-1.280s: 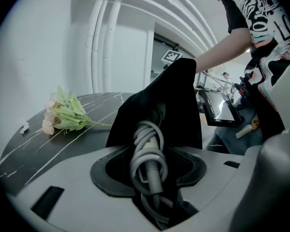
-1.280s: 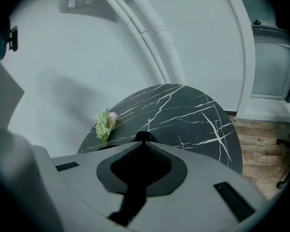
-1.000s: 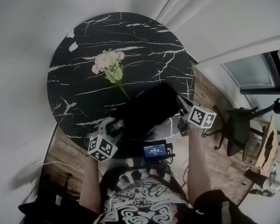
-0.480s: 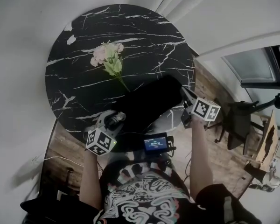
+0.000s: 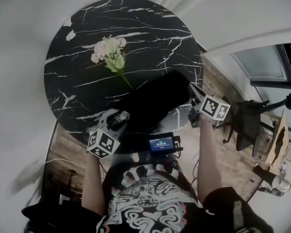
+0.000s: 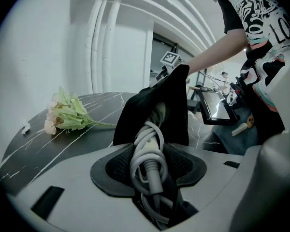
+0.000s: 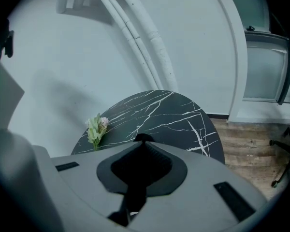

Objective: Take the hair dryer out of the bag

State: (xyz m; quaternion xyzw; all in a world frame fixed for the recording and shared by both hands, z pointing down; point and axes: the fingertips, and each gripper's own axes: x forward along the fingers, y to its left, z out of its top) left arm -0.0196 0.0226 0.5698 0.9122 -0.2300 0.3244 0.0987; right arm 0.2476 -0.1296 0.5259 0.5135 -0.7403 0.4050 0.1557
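Bag (image 5: 157, 101) at table (image 5: 77, 47) edge

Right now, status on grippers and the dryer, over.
Left gripper shut on coiled cord at bag mouth. Right gripper shut on bag. Dryer body hidden. Flowers apart.

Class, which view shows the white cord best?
The left gripper view: the coiled cord lies close up between that gripper's jaws, coming out of the bag. The head view shows only a small pale bundle at the left gripper. The right gripper view shows none of it.
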